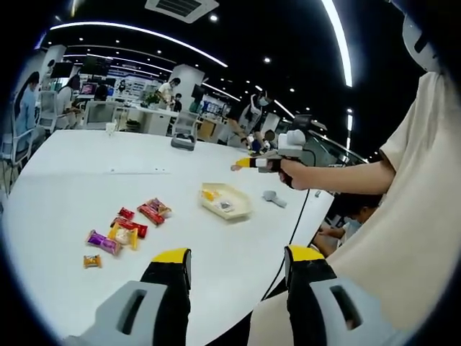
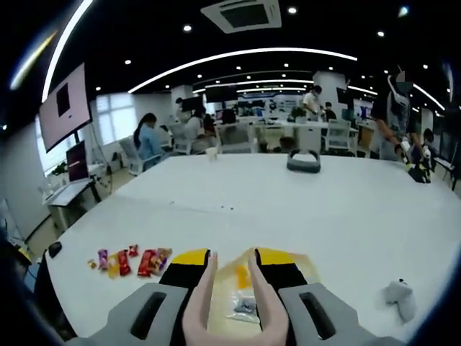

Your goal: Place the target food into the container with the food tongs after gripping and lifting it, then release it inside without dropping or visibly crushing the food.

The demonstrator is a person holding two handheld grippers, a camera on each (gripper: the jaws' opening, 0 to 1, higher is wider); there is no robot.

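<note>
Left gripper view: the left gripper (image 1: 238,263) is hovering with jaws wide apart and empty above the smooth white table (image 1: 86,166). About seven glossy wrapped snacks (image 1: 126,229) are lying left of the shallow pale-yellow rectangular tray (image 1: 225,201).

Right gripper view: the right gripper (image 2: 232,268) is pinching beige plastic tongs (image 2: 234,306), jaws nearly closed, over the tray (image 2: 306,265).

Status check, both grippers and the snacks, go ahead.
Left gripper open, empty. Right gripper holding pink food tongs above the yellow tray. Snack packets untouched on the table. Nothing in the way.
</note>
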